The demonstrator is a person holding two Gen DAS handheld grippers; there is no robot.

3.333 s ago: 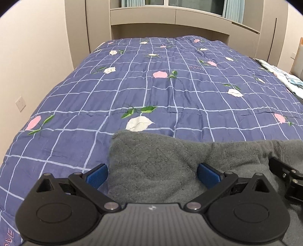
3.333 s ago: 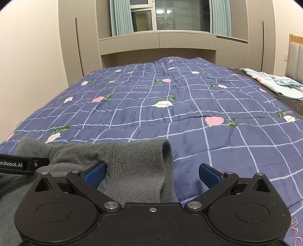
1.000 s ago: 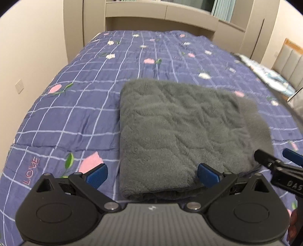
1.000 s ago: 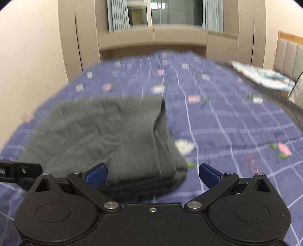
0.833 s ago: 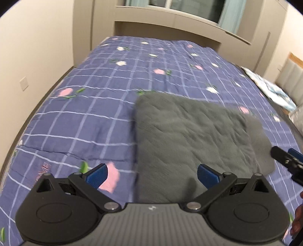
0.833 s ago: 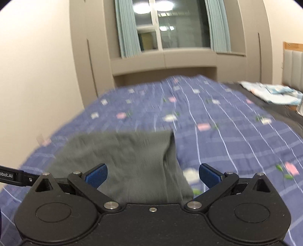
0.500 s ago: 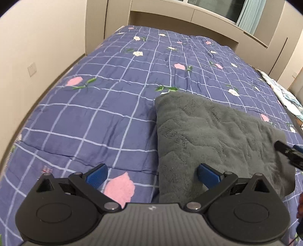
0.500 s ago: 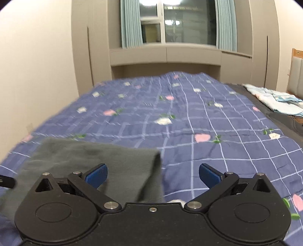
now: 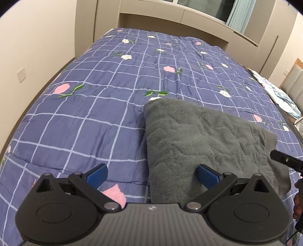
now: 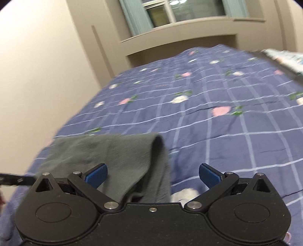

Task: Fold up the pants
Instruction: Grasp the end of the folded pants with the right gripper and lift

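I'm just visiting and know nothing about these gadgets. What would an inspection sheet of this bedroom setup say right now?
Surface: bed with a purple checked floral quilt, lightly wrinkled.
Job's things: grey fleece pants lying folded into a thick rectangle on the quilt; one corner looks raised in the right wrist view, which is blurred.
Clutter: light blue patterned bedding at the far right of the bed.
Grippers: left gripper jaws open, empty, over the pants' near left edge; right gripper jaws open, empty, over the pants' right edge.
Cables: nothing seen.
Surroundings: beige wall with a socket, built-in cabinets, window with curtains, padded headboard at right.
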